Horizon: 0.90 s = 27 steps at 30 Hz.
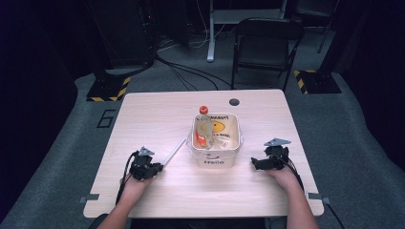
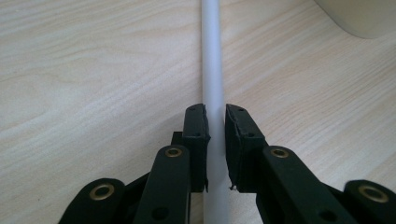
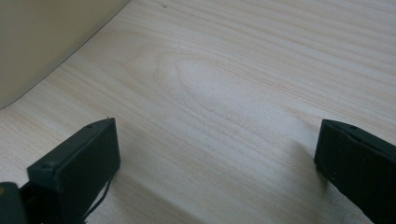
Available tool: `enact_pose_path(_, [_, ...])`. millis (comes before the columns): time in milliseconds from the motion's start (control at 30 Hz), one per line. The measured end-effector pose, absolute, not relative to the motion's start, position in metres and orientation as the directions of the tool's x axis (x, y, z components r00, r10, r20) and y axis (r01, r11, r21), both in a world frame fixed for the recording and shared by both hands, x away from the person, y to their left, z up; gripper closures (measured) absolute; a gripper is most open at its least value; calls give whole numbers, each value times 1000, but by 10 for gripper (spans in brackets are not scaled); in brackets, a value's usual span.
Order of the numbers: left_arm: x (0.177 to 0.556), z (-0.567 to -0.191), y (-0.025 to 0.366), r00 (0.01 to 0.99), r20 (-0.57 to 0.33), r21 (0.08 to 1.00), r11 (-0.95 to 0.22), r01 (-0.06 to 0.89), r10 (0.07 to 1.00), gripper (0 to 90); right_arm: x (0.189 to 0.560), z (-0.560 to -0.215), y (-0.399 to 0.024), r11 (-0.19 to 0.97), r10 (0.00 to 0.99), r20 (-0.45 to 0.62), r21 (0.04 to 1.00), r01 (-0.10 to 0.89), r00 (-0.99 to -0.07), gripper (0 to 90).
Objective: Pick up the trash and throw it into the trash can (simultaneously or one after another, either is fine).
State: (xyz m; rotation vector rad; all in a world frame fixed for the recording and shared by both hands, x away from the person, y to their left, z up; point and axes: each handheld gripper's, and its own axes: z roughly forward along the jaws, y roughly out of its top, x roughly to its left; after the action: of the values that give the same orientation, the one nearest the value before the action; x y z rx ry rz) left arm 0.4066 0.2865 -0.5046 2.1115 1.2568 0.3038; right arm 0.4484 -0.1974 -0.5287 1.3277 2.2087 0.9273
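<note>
So the biggest thing here is the table (image 1: 157,114), light wood grain, with a small dark round hole (image 1: 234,102) near its far edge. Past it on the grey floor there's a black folding chair (image 1: 265,45) and a couple of yellow-and-black striped plates.

Between the two tongs, a bit further out from the person, sits a white tub (image 1: 216,156) with rounded corners and some dark lettering on the near wall. Inside it there's a clear bottle (image 1: 206,128) with an orange-red cap, leaning toward the back, plus something yellow printed on the far inner wall. Can't make out the rest of what's in there.

The left tongs (image 1: 157,168) are down on the table on the left side of the tub, hand wrapped around the back. They're pinched nearly closed around a thin white rod (image 1: 174,151). In the left gripper view the rod (image 2: 212,65) runs straight up between the jaws, plain matte white, smooth, no markings, lying flat on the wood. Both pads look like they're touching its sides. The rod's far end points toward the tub's near left corner, and a bit of the tub's curved wall (image 2: 364,16) shows to the upper right of those tongs.

The right tongs (image 1: 255,164) are on the other side of the tub, just beside it, spread wide with only bare wood between the jaws. The right gripper view has the tub wall (image 3: 42,37) off to their upper left.
</note>
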Motion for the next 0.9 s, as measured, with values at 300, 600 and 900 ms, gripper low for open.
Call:
enact_pose_path(300, [406, -494, 293, 510, -140, 656, -307, 690, 849, 794, 448, -529, -197, 330, 883, -1, 714, 617, -470, 0])
enact_pose_path(600, [404, -483, 299, 517, -139, 669, -305, 678, 844, 796, 448, -529, -197, 329, 883, -1, 714, 618, -469, 0])
enact_pose_path(900, [401, -468, 306, 524, -152, 680, -296, 671, 838, 796, 448, -529, -197, 329, 883, -1, 714, 618, -469, 0])
